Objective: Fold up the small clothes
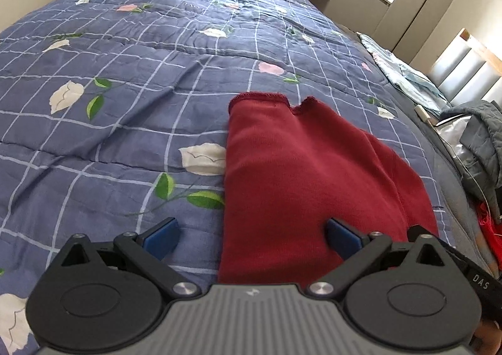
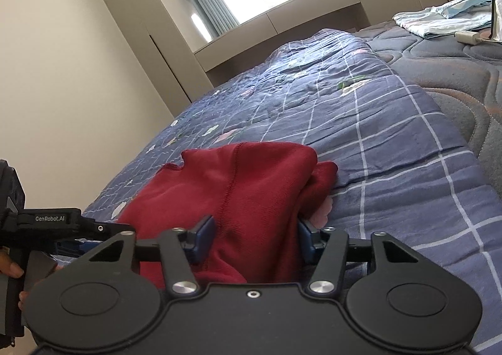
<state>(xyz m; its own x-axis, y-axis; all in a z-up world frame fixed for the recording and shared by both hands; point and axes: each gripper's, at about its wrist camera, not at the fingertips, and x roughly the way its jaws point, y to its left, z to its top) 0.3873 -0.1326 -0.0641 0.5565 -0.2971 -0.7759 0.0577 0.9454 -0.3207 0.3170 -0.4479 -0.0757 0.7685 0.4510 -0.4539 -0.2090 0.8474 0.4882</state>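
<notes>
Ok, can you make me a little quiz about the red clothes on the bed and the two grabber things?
1. True or false: the red garment lies on a blue checked quilt with flowers on it.
2. How do the jaws of the left gripper stand? A) wide apart B) shut tight on the quilt C) out of view
3. Fill in: the cloth between the fingers of the right gripper is coloured ____.

Key: 1 true; 2 A; 3 red.

Red knit garment (image 1: 298, 173), seemingly folded, on quilt (image 1: 125, 88)
</notes>
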